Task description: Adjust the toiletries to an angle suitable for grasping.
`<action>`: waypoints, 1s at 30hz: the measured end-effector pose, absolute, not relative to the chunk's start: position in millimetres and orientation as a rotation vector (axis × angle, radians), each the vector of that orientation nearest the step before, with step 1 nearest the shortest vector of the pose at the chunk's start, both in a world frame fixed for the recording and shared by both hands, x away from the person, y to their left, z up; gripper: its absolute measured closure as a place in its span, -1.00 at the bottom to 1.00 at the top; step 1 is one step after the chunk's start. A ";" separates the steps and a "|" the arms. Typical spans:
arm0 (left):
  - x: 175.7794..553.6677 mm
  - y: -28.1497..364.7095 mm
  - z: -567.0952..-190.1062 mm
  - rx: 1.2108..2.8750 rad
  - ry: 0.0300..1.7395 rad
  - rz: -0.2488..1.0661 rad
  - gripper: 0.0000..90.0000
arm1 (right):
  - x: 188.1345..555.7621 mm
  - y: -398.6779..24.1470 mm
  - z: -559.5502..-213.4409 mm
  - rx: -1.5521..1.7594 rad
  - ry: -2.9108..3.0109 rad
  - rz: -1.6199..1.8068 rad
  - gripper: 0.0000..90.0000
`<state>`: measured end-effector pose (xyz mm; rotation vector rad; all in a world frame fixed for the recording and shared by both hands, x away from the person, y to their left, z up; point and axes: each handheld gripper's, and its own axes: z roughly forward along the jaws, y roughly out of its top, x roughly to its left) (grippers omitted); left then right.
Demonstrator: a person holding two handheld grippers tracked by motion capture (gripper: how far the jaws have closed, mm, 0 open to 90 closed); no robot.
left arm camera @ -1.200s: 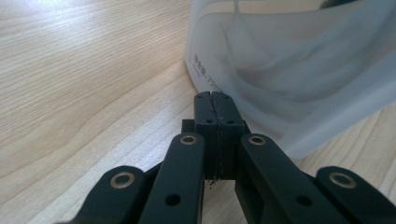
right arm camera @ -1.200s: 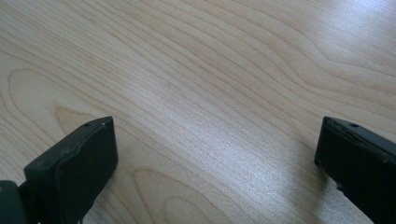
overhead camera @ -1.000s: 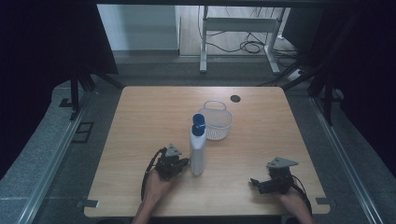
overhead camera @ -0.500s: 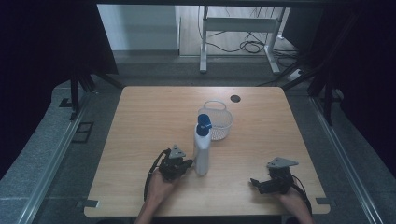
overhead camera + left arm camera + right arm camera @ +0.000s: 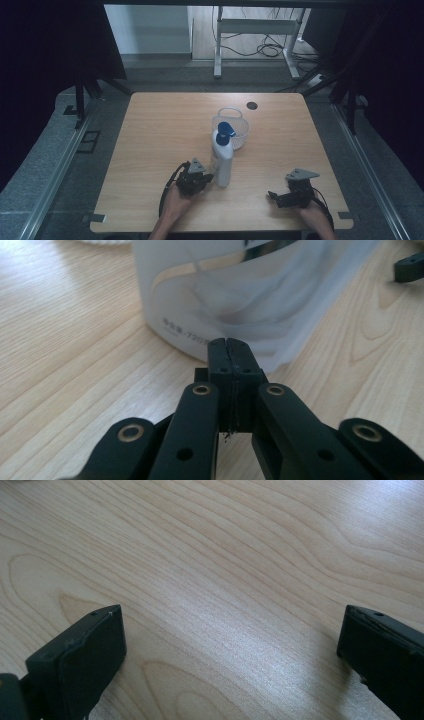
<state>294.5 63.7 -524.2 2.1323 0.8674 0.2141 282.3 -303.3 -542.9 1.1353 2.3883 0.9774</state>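
Observation:
A white spray bottle [image 5: 223, 162] with a blue cap stands upright on the wooden table [image 5: 150, 150], just in front of a small white basket [image 5: 241, 135]. My left gripper [image 5: 207, 178] lies low at the bottle's left side, shut, nothing between its jaws. In the left gripper view its closed tips [image 5: 231, 347] sit right at the foot of the bottle [image 5: 240, 290]; I cannot tell whether they touch it. My right gripper [image 5: 273, 195] rests near the table's front right, open. The right gripper view has its jaws [image 5: 230, 635] wide apart over bare wood.
A round black hole [image 5: 252, 105] sits in the table's far side behind the basket. One jaw of the right gripper [image 5: 410, 267] shows at the top right of the left gripper view. Dark floor and a metal frame [image 5: 250, 30] lie beyond the far edge.
The left gripper and the bottle have both shifted to the right across the table, the bottle still upright. The right gripper has stayed where it was.

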 end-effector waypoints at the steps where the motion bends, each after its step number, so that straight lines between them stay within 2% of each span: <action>1: 293.9 62.4 -523.1 2.133 0.859 0.214 0.98 | 282.3 -303.3 -542.9 1.135 2.388 0.977 -1.00; 30: 296.7 29.6 -512.1 2.158 0.771 0.198 0.97 | 282.5 -303.4 -542.9 1.132 2.388 0.977 -1.00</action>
